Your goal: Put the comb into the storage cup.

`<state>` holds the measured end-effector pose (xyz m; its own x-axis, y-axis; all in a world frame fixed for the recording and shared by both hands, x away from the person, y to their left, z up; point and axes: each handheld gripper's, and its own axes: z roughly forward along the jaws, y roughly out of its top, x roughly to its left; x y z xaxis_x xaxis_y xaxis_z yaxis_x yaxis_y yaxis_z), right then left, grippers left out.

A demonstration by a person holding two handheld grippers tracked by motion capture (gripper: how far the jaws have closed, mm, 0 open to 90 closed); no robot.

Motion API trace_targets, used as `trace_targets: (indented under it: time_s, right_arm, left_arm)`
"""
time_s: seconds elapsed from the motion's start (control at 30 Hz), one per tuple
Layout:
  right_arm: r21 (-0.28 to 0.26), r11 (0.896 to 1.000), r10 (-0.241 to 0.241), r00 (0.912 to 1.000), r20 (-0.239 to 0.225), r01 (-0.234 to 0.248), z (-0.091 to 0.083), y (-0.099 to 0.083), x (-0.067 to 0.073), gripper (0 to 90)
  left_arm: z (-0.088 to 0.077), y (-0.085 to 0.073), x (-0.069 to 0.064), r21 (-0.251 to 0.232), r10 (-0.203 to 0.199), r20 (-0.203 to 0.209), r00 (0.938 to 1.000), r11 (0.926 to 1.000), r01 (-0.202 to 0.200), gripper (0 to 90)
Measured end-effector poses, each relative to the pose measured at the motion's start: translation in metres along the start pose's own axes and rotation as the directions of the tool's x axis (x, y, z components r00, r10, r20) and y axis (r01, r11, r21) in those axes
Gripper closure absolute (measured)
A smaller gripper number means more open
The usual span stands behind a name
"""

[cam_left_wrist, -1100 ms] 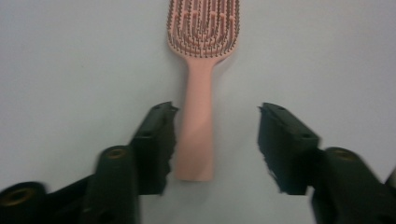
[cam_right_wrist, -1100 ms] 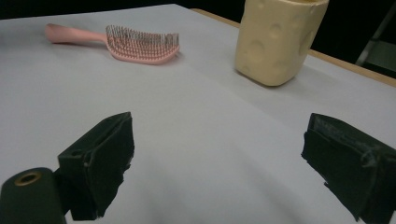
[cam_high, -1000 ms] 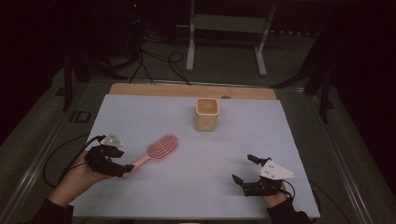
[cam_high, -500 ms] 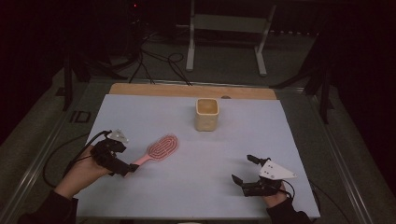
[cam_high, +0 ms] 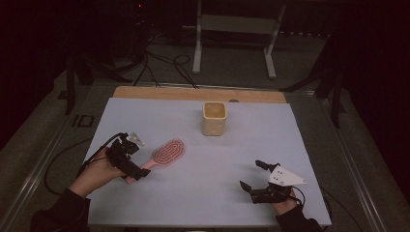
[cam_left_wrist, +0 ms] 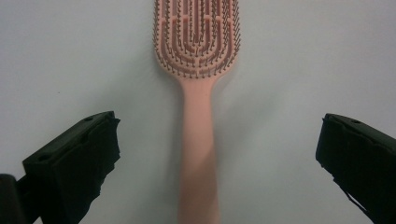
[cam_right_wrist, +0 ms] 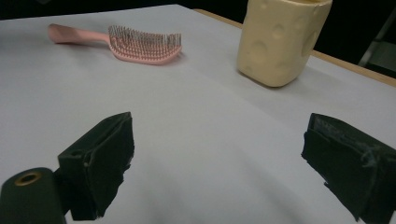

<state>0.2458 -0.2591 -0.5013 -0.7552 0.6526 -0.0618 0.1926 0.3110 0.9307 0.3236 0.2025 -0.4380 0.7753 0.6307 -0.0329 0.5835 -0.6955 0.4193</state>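
Since the earlier pictures, the left gripper (cam_high: pixel 138 169) is sitting a little further in toward the brush handle, and its jaws have just been opening; they are now standing wide, with the handle lying between them but not touched by either pad.

One pink hairbrush (cam_high: pixel 164 154) is lying flat on the white table (cam_high: pixel 300 145), bristles up, at about nine o'clock from the middle of the sheet. Its long axis is running from the handle end at seven o'clock up to the oval head at one o'clock in the high view. In the left gripper view the hairbrush (cam_left_wrist: pixel 198 107) is pointing straight away at twelve o'clock, so the handle is lined up with the gripper's own direction and is centred in the gap between the jaws. I judge that the coming move is depending on this: the jaws only need to close across the thin handle, with no turning of the wrist.

The left hand (cam_high: pixel 94 174) is clearly the nearer one. The right gripper (cam_high: pixel 251 181) is resting well apart, at about five o'clock on the table, its jaws also spread wide and holding nothing.

One cream cup (cam_high: pixel 214 118) with round dimples is standing upright at twelve o'clock, well apart from the hairbrush. So I am counting one brush, one cup and two grippers.
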Motion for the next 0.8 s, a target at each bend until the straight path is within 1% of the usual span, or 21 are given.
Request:
trace_targets:
  time_s: [0.03, 0.1, 0.2, 0.3, 0.33, 0.4, 0.5, 0.57, 0.63, 0.7, 0.8]
  right_arm:
    - [0.0, 1.0, -0.001, 1.0, -0.001, 0.001, 0.0, 0.0, 0.0, 8.7]
    - [-0.002, 1.0, -0.004, 1.0, -0.001, 0.004, 0.0, 0.0, 0.0, 8.7]
    - [-0.002, 1.0, 0.0, 1.0, -0.003, 0.0, 0.0, 0.0, 0.0, 8.7]
    - [-0.004, 1.0, -0.005, 1.0, -0.003, 0.005, 0.0, 0.0, 0.0, 8.7]
    - [-0.005, 1.0, -0.003, 1.0, -0.003, 0.003, 0.0, 0.0, 0.0, 8.7]
    - [-0.003, 1.0, -0.001, 1.0, -0.003, 0.001, 0.0, 0.0, 0.0, 8.7]
    - [-0.005, 1.0, -0.002, 1.0, -0.005, 0.002, 0.0, 0.0, 0.0, 8.7]
    - [-0.006, 1.0, -0.002, 1.0, -0.005, 0.002, 0.0, 0.0, 0.0, 8.7]
    - [-0.003, 1.0, -0.004, 1.0, -0.007, 0.004, 0.0, 0.0, 0.0, 8.7]
    - [-0.005, 1.0, -0.004, 1.0, -0.006, 0.004, 0.0, 0.0, 0.0, 8.7]
    - [-0.004, 1.0, -0.004, 1.0, -0.007, 0.004, 0.0, 0.0, 0.0, 8.7]
  left_arm:
    - [0.002, 0.001, 0.001, 0.005, 0.001, 0.004, 1.0, 1.0, -0.001, 0.0]
    - [0.005, 0.003, 0.002, 0.015, 0.007, -0.008, 0.9999, 0.9999, -0.007, 0.0]
    - [0.012, 0.006, 0.003, 0.024, 0.008, 0.008, 0.9999, 0.9997, -0.008, 0.0]
    - [0.019, 0.009, 0.004, 0.036, 0.019, 0.013, 0.9997, 0.9992, -0.019, 0.0]
    - [0.021, 0.01, 0.004, 0.038, 0.019, 0.01, 0.9998, 0.9991, -0.019, 0.0]
    - [0.024, 0.011, 0.006, 0.041, 0.019, 0.024, 0.9995, 0.999, -0.02, 0.0]
    - [0.029, 0.013, 0.008, 0.052, 0.017, 0.032, 0.9993, 0.9985, -0.019, 0.0]
    - [0.031, 0.013, 0.009, 0.051, 0.019, 0.03, 0.9994, 0.9985, -0.021, 2.5]
    - [0.033, 0.013, 0.011, 0.057, 0.009, 0.037, 0.9993, 0.9983, -0.011, 2.7]
    - [0.037, 0.013, 0.012, 0.074, 0.014, 0.03, 0.9994, 0.9971, -0.017, 2.7]
    - [0.041, 0.013, 0.013, 0.095, 0.004, 0.009, 1.0, 0.9954, -0.005, 4.1]
